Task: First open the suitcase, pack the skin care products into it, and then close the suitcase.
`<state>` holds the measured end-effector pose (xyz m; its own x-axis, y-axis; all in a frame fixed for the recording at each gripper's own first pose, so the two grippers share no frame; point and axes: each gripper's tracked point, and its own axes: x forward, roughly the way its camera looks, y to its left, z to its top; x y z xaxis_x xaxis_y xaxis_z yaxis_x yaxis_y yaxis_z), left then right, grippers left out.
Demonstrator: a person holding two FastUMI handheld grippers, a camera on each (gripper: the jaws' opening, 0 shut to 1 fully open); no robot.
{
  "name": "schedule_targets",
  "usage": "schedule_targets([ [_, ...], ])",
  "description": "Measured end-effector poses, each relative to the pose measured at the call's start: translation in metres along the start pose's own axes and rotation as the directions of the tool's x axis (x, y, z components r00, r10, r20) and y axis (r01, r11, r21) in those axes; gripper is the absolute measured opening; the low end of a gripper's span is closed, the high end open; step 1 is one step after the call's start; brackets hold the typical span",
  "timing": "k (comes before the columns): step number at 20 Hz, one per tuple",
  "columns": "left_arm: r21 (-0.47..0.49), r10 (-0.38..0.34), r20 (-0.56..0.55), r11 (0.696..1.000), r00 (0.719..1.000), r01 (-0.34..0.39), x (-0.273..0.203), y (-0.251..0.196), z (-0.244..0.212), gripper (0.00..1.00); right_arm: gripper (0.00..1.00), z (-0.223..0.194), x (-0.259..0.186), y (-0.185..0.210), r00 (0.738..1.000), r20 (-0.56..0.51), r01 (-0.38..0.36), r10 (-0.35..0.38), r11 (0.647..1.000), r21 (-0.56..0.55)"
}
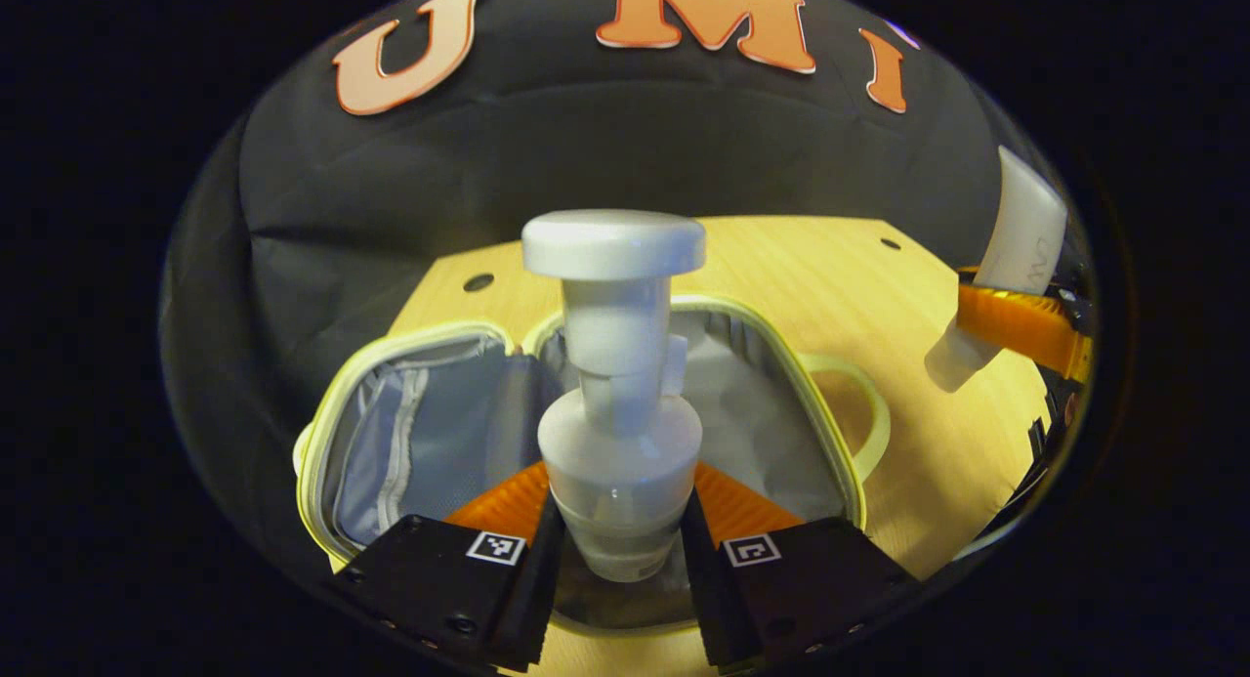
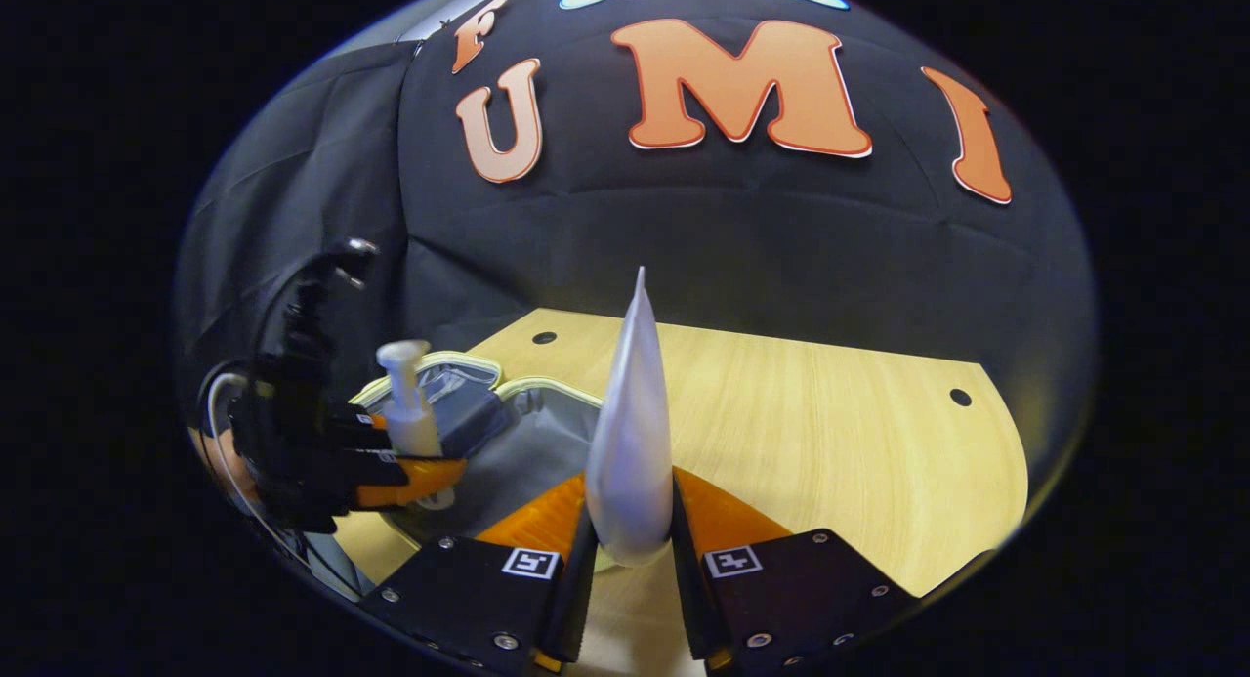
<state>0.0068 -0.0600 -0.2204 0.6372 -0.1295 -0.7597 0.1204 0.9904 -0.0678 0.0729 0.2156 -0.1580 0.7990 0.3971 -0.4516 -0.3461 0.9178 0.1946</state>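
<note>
A white pump bottle (image 1: 617, 433) stands upright between my left gripper's (image 1: 621, 506) fingers, which are shut on its body. It hangs over the open suitcase (image 1: 781, 355), a small case with a pale yellow-green rim and grey lining, both halves lying flat. My right gripper (image 2: 630, 521) is shut on a white tube (image 2: 633, 433) held on end, just right of the suitcase (image 2: 547, 384). The right gripper view has the left gripper (image 2: 391, 472) and its pump bottle (image 2: 410, 413) over the case's left side. In the left gripper view the tube (image 1: 1020, 232) sits at far right.
The suitcase lies on a light wooden table (image 2: 830, 443) with small round holes near its far edge. A loop handle (image 1: 874, 413) sticks out from the case's right side. Black cloth walls close in behind the table. A hand (image 2: 220, 462) holds the left gripper.
</note>
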Motion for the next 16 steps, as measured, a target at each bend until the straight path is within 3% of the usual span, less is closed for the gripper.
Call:
schedule_targets([
  [5,0.03,-0.001,-0.155,1.0,0.988,0.006,0.019,-0.004,-0.024,0.59,0.4,0.0,0.004,0.015,1.0,-0.014,-0.018,0.018,1.0,0.019],
  [7,0.018,-0.004,-0.191,1.0,0.981,0.008,0.03,-0.004,-0.031,0.59,0.35,-0.001,0.005,0.017,1.0,-0.02,-0.015,0.016,1.0,0.026],
  [9,0.027,0.002,-0.185,1.0,0.983,0.003,0.038,-0.001,-0.025,0.59,0.4,-0.003,0.007,0.017,0.999,-0.028,-0.014,0.015,0.999,0.033],
  [10,0.039,0.01,-0.177,0.999,0.984,-0.003,0.041,0.001,-0.021,0.58,0.35,-0.003,0.008,0.017,0.999,-0.031,-0.014,0.015,0.999,0.036],
  [11,0.043,0.019,-0.178,0.999,0.984,-0.012,0.047,0.003,-0.021,0.59,0.4,-0.003,0.009,0.017,0.999,-0.037,-0.014,0.016,0.999,0.041],
  [12,0.044,0.026,-0.178,0.999,0.984,-0.019,0.052,0.004,-0.021,0.59,0.35,-0.004,0.011,0.017,0.999,-0.039,-0.014,0.016,0.999,0.046],
  [15,0.006,0.033,-0.226,0.999,0.974,-0.033,0.066,0.005,-0.035,0.6,0.35,-0.007,0.015,0.02,0.998,-0.057,-0.019,0.022,0.998,0.061],
  [16,-0.012,0.025,-0.232,1.0,0.972,-0.028,0.07,0.003,-0.038,0.61,0.4,-0.008,0.017,0.021,0.998,-0.06,-0.018,0.022,0.998,0.064],
])
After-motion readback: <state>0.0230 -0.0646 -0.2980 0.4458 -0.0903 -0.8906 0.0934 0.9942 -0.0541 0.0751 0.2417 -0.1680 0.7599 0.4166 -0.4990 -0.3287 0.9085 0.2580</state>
